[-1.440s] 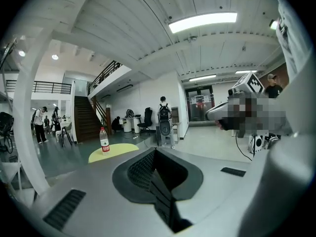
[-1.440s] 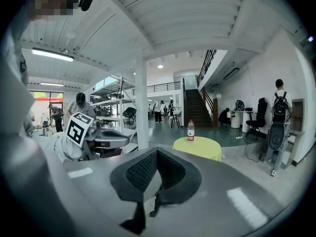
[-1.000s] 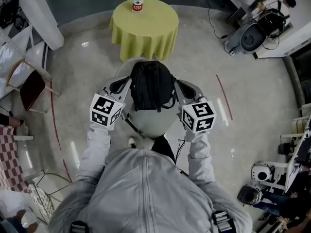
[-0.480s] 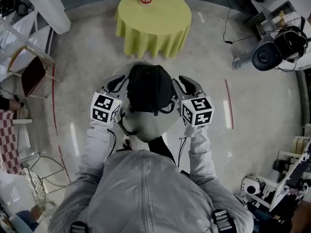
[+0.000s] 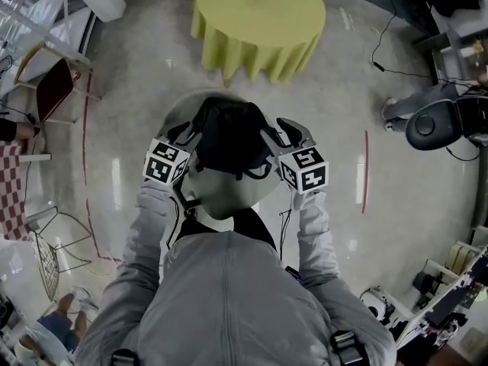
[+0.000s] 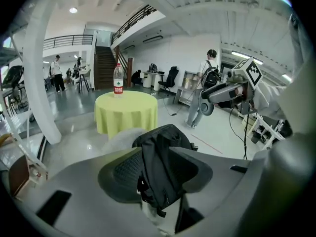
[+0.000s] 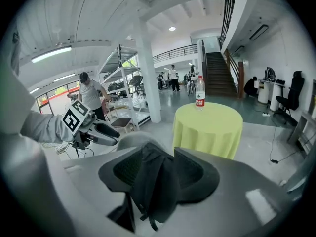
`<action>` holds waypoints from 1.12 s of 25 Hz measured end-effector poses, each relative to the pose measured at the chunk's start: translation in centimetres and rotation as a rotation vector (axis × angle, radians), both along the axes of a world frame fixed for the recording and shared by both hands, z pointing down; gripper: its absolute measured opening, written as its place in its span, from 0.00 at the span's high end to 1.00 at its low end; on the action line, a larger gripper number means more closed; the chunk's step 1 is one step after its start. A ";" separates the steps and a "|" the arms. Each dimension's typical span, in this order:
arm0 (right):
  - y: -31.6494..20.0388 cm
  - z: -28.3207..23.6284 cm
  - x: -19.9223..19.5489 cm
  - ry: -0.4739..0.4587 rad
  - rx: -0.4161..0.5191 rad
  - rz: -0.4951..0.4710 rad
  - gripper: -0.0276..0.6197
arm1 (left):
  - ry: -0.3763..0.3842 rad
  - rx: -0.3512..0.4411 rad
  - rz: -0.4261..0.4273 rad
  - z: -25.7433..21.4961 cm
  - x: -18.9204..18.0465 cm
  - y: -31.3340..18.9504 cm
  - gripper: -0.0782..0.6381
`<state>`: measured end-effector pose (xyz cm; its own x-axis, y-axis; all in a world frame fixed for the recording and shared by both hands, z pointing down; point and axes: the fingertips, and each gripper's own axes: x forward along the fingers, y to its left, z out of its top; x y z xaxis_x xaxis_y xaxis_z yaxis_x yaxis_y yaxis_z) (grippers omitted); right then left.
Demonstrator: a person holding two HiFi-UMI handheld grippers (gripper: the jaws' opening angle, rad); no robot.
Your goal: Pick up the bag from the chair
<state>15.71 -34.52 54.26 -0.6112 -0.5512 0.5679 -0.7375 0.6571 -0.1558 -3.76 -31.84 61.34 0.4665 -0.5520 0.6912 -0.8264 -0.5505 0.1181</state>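
A black bag [image 5: 229, 137] hangs between my two grippers, above the white chair [image 5: 223, 193]. My left gripper [image 5: 189, 133] clamps the bag's left side and my right gripper [image 5: 279, 130] its right side, both shut on the fabric. In the left gripper view the bag [image 6: 162, 169] is pinched between the jaws, with a strap end dangling below. Across from it I see the right gripper [image 6: 223, 91]. The right gripper view has the bag [image 7: 154, 184] folded between its jaws and the left gripper [image 7: 101, 131] beyond. The chair's pale back [image 6: 121, 135] shows behind the bag.
A round table with a yellow-green cloth [image 5: 259, 21] stands just past the chair, with a water bottle [image 6: 118, 79] on it. A red-seated chair [image 5: 52, 90] is at the far left and a wire basket [image 5: 47, 250] at the near left. Cables and gear [image 5: 438, 120] lie at the right.
Both grippers stay clamped on the bag. The head view has swung, so the table and floor now sit further right and higher in frame, and the bottle is nearly cut off.
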 end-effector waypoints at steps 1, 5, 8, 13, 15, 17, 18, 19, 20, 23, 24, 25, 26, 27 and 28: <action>-0.5 0.8 0.2 0.004 -0.012 -0.015 0.63 | 0.002 -0.014 -0.010 0.7 0.1 -0.2 0.65; -2.2 3.9 0.2 0.007 -0.059 -0.086 0.60 | 0.006 -0.071 -0.037 3.8 0.4 -0.4 0.64; -3.1 6.8 0.3 0.003 -0.107 -0.139 0.58 | -0.019 -0.116 -0.036 6.2 0.2 -0.3 0.63; -3.2 11.8 0.8 0.028 -0.180 -0.195 0.54 | -0.028 -0.213 -0.087 9.9 -0.9 1.0 0.60; -3.1 13.7 1.0 0.051 -0.193 -0.216 0.51 | -0.019 -0.256 -0.118 11.5 -1.2 1.4 0.58; -3.0 15.5 0.9 0.056 -0.217 -0.245 0.48 | -0.004 -0.288 -0.140 13.0 -1.1 1.7 0.57; -2.8 16.2 0.8 0.049 -0.233 -0.257 0.47 | 0.005 -0.301 -0.145 13.7 -1.0 1.9 0.57; -2.6 17.0 0.7 0.038 -0.251 -0.265 0.46 | 0.015 -0.313 -0.147 14.4 -0.8 2.0 0.56; -2.4 17.7 0.6 0.028 -0.270 -0.270 0.45 | 0.026 -0.323 -0.150 15.0 -0.7 2.1 0.56; -2.0 19.8 0.7 0.031 -0.321 -0.281 0.43 | 0.051 -0.345 -0.168 16.2 -0.2 1.8 0.56; -1.8 20.4 0.7 0.034 -0.335 -0.286 0.42 | 0.056 -0.351 -0.170 16.6 0.0 1.7 0.55; -1.6 21.0 0.6 0.035 -0.347 -0.291 0.42 | 0.064 -0.355 -0.170 16.9 0.2 1.6 0.55; -1.4 21.6 0.4 0.035 -0.358 -0.295 0.42 | 0.077 -0.361 -0.171 17.3 0.5 1.5 0.55; -1.2 22.2 0.3 0.035 -0.372 -0.297 0.42 | 0.093 -0.371 -0.174 17.7 0.8 1.4 0.55; -1.0 22.7 0.3 0.036 -0.388 -0.296 0.42 | 0.109 -0.387 -0.182 18.1 1.1 1.3 0.55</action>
<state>16.03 -35.51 76.95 -0.6862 -0.1003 0.7205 -0.5369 0.7381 -0.4087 -2.62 -30.50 79.43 0.4672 -0.3421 0.8153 -0.8771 -0.2957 0.3786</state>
